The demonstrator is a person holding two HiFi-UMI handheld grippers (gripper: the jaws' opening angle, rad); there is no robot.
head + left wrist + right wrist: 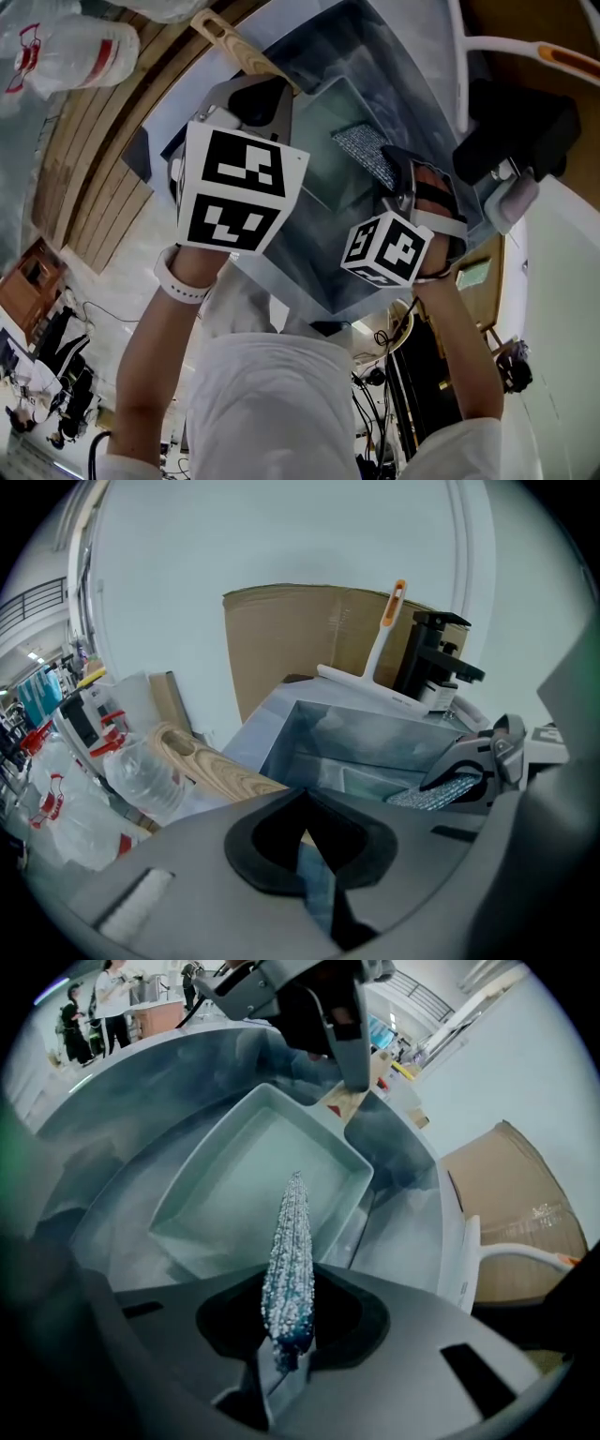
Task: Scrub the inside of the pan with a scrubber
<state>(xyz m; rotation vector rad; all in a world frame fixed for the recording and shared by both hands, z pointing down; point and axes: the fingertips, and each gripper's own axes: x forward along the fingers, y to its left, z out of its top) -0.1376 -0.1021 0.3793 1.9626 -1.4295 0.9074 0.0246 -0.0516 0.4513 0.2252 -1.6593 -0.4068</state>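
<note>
Right gripper (289, 1340) clamped on the near edge of the soft, floppy scrubber (291, 1251), poised over the pan (234, 1185) (light, stiff, probably slippery), whose wooden handle (211, 766) the left gripper (311, 844) pinches tight.

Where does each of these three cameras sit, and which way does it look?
Head view: on the head, facing down at the sink; forearms, left gripper, right gripper show.
Left gripper view: on that gripper, facing across the sink; fingers clamp the handle.
Right gripper view: on that gripper, facing into the pan; fingers hold the scrubber.
Shared: all show the scrubber.
</note>
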